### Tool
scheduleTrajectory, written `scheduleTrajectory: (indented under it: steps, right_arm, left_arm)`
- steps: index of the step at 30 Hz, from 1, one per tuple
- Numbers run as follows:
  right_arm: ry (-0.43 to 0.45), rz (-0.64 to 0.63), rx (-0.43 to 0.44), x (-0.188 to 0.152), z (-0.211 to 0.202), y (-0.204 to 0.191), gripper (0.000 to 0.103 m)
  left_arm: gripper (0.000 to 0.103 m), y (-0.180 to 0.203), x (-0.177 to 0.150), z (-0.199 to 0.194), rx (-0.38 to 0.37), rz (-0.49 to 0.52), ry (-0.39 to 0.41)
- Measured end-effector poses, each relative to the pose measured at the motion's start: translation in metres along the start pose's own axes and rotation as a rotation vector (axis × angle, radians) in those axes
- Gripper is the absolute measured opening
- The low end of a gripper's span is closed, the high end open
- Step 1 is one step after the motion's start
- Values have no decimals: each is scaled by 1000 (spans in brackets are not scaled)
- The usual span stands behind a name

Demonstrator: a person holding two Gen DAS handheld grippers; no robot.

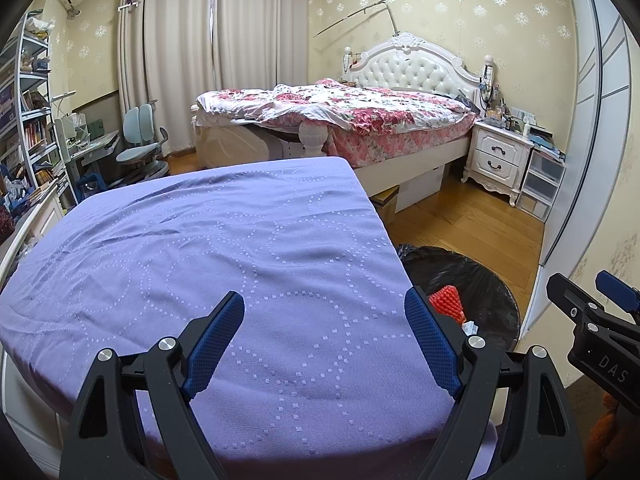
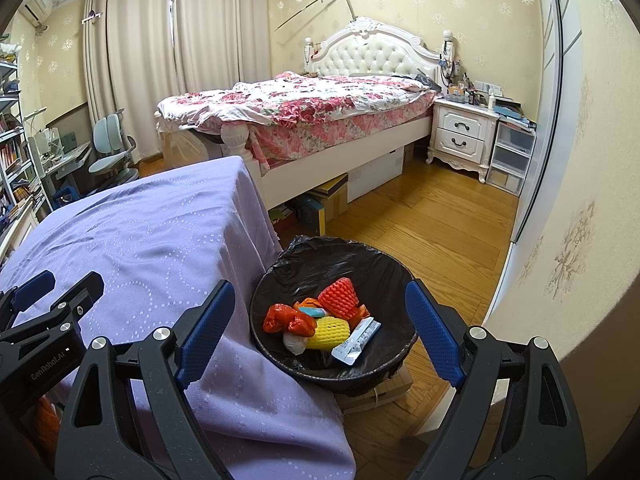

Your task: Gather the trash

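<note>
Looks like the collecting is basically done here. The left claw (image 1: 324,340) is spread wide with nothing in it, hovering over the bare purple dotted cloth on the table (image 1: 200,240). The right claw (image 2: 320,332) is spread and empty too, with the round bin lined with a black plastic bag (image 2: 320,256) sitting just ahead between its fingers, on the floor beside the table. Inside: a red foam fruit net (image 2: 339,298), a yellow foam net (image 2: 329,333), crumpled red plastic (image 2: 288,320) and a white wrapper (image 2: 356,340). My take: scan the cloth edges once for strays, keep both claws clear of the bag rim.
</note>
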State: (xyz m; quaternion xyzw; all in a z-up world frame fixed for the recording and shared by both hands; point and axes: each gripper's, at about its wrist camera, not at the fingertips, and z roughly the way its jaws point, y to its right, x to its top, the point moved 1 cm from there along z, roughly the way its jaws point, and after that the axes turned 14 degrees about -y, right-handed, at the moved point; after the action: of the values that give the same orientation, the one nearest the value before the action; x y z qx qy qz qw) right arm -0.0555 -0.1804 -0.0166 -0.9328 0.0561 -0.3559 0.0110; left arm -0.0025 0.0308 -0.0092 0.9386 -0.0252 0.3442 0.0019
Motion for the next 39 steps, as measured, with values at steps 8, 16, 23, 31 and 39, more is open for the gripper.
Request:
scheduleTrajectory:
  steps: [8, 16, 23, 31, 39]
  right_arm:
    - [0, 0, -1, -1, 0, 0, 85]
    - [0, -1, -1, 0, 0, -1, 85]
    - [0, -1, -1, 0, 0, -1, 85]
    - [0, -2, -1, 0, 0, -1, 85]
    - [-1, -2, -2, 0, 0, -1, 85]
  left_arm:
    - [82, 0, 0, 0, 0, 0, 1]
    - [82, -1, 0, 1, 2, -1, 1]
    - [82, -2, -1, 0, 1, -2, 2]
    - [82, 2, -6, -4, -7, 0, 7]
    - [83, 7, -7, -3, -12, 9, -1]
